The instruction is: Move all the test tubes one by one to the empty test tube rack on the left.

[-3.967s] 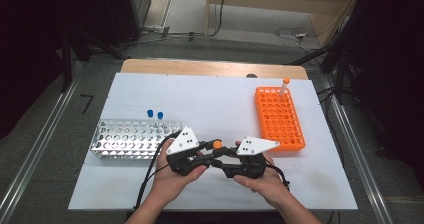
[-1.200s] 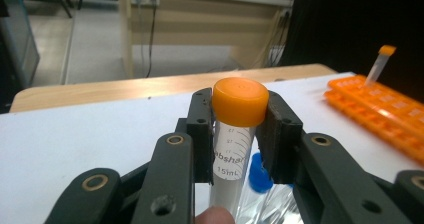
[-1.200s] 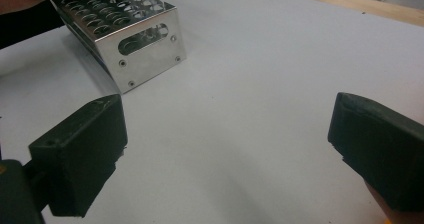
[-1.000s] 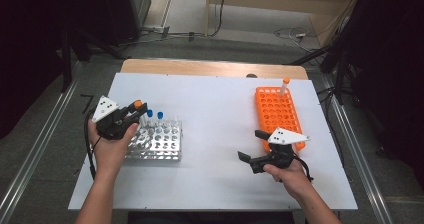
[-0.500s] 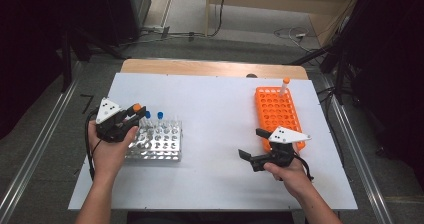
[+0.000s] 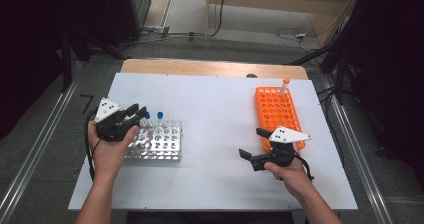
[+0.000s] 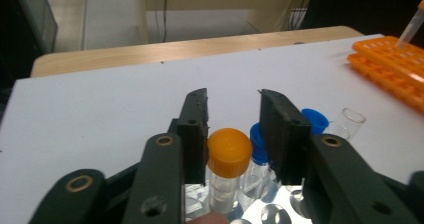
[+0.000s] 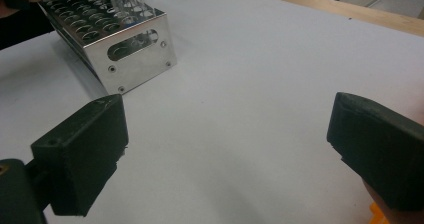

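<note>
1. High view: your left gripper (image 6: 134,115) sits at the near-left corner of the metal rack (image 6: 156,143); your right gripper (image 6: 252,146) rests on the white table (image 6: 215,109), well apart, beside the orange rack (image 6: 276,111).
2. Left gripper view: the orange-capped tube (image 7: 229,166) stands upright in the rack, between the jaws. They have just been opening; the left pad is against the cap, the right one clear of it. No grip.
3. Right gripper view: jaws wide apart, nothing between them, metal rack far off. Left hand is nearer; lift would run straight up the tube's axis.
</note>
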A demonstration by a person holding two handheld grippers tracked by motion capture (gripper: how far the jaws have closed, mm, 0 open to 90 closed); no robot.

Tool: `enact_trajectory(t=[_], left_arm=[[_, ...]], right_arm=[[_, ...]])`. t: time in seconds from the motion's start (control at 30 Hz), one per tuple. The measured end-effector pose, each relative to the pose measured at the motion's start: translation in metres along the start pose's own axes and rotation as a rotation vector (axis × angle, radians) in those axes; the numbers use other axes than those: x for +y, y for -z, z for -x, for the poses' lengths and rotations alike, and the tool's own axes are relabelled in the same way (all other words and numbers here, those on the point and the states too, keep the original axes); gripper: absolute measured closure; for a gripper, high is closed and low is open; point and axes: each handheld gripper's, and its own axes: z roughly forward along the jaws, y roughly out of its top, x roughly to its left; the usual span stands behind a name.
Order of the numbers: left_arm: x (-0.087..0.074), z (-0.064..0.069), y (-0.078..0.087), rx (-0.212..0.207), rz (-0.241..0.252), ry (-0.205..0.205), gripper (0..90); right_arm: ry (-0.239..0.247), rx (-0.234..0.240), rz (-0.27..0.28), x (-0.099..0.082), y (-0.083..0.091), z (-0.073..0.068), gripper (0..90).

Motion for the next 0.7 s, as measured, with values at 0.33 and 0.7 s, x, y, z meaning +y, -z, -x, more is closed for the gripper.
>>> enact_trajectory(t=[0.33,0.7], left_arm=[[0.001,0.002,0.010,-0.049,0.036,0.016,46.6],[0.000,0.006,0.027,-0.157,0.061,0.018,19.2]], right_arm=[[-0.028,-0.027,0.021,0.003,0.006,0.010,1.9],[-0.054,-0.118,0.056,0.012,0.013,0.038,2.4]])
